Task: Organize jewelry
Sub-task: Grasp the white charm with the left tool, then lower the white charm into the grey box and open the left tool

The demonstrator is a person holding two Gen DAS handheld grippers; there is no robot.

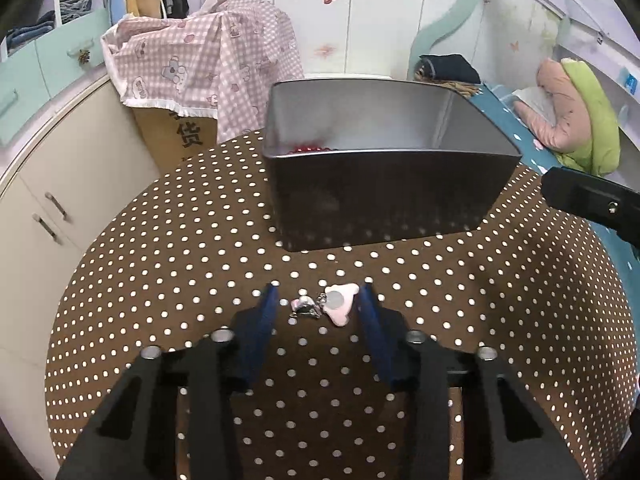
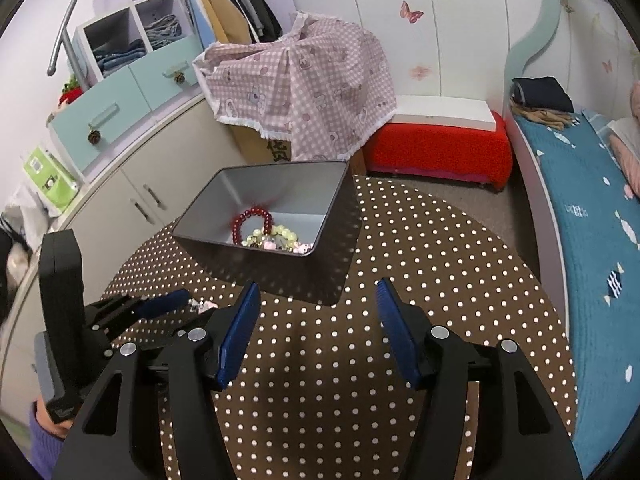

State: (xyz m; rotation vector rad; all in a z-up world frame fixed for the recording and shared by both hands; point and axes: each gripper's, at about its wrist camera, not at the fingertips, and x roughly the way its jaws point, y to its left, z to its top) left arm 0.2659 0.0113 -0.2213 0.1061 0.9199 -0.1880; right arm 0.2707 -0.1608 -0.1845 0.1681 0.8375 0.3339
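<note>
A small pink and silver charm (image 1: 325, 305) lies on the brown polka-dot tablecloth (image 1: 200, 264). My left gripper (image 1: 319, 300) is open, low over the cloth, with its blue fingers on either side of the charm. A grey metal box (image 1: 384, 184) stands just beyond it. In the right wrist view the box (image 2: 224, 200) holds a red bead bracelet (image 2: 250, 220), a pale yellow bead bracelet (image 2: 276, 236) and small pink pieces. My right gripper (image 2: 318, 292) is open and empty above the cloth in front of the box. The left gripper (image 2: 172, 302) shows at its left, with the charm (image 2: 202, 306) at its tip.
A cardboard box under a pink checked cloth (image 2: 304, 92) stands behind the table. A cream cabinet (image 2: 132, 196) lies to the left, a red stool (image 2: 436, 148) behind, a bed with a blue cover (image 2: 592, 216) to the right.
</note>
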